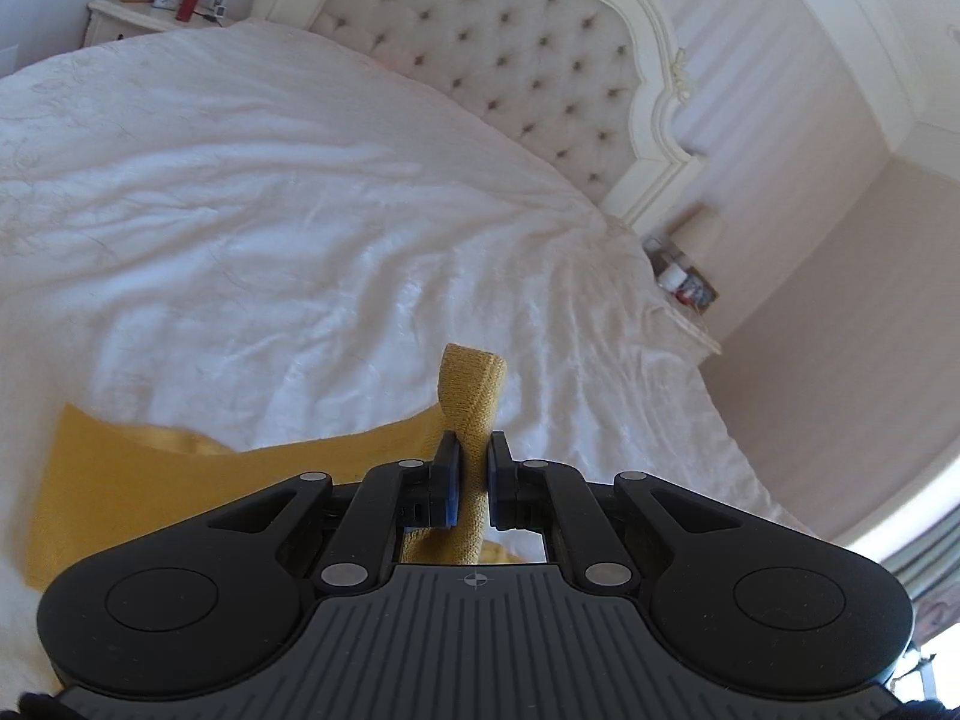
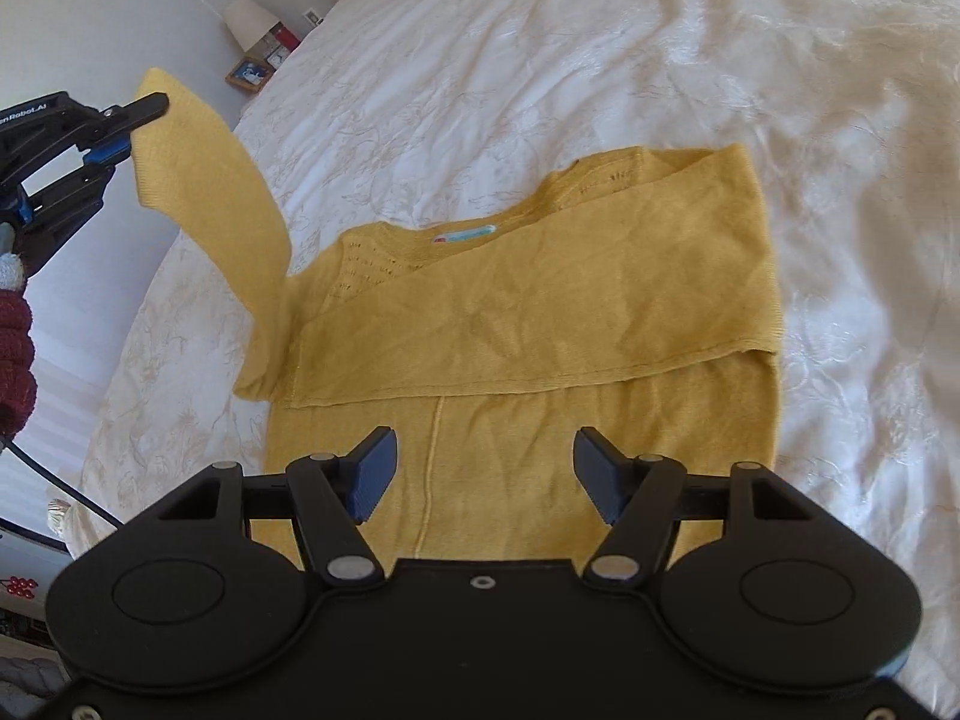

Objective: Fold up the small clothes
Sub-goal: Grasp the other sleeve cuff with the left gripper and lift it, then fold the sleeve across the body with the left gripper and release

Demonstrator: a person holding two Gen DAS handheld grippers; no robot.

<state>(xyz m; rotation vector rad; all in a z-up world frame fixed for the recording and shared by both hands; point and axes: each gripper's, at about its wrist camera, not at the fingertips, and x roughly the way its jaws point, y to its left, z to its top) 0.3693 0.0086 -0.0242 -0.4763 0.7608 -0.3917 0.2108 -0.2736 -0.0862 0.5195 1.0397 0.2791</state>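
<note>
**Left gripper lifts a sleeve, right one waits over the body**

Left gripper (image 1: pixel 475 468) has its two fingers pressed onto the cuff end of the sleeve (image 2: pixel 204 180), pinching the knit so a short tab of it stands up just ahead of the pads. Off to its left, the yellow sweater (image 2: pixel 528 324) lies flat on the white bedspread (image 2: pixel 600 60), and the raised sleeve hangs slack between cuff and shoulder.

Over to the right gripper (image 2: pixel 485 474): fingers spread wide, holding nothing, hovering above the sweater's lower body. Ahead of it the other sleeve is already laid across the chest, the neck label beyond.

This looks like light, soft, floppy knit. It will likely drape, stretch and wrinkle, not slide. The ribbed cuff is the firmest place to grip; next, I'd say, the hem corners right under the open fingers.
</note>
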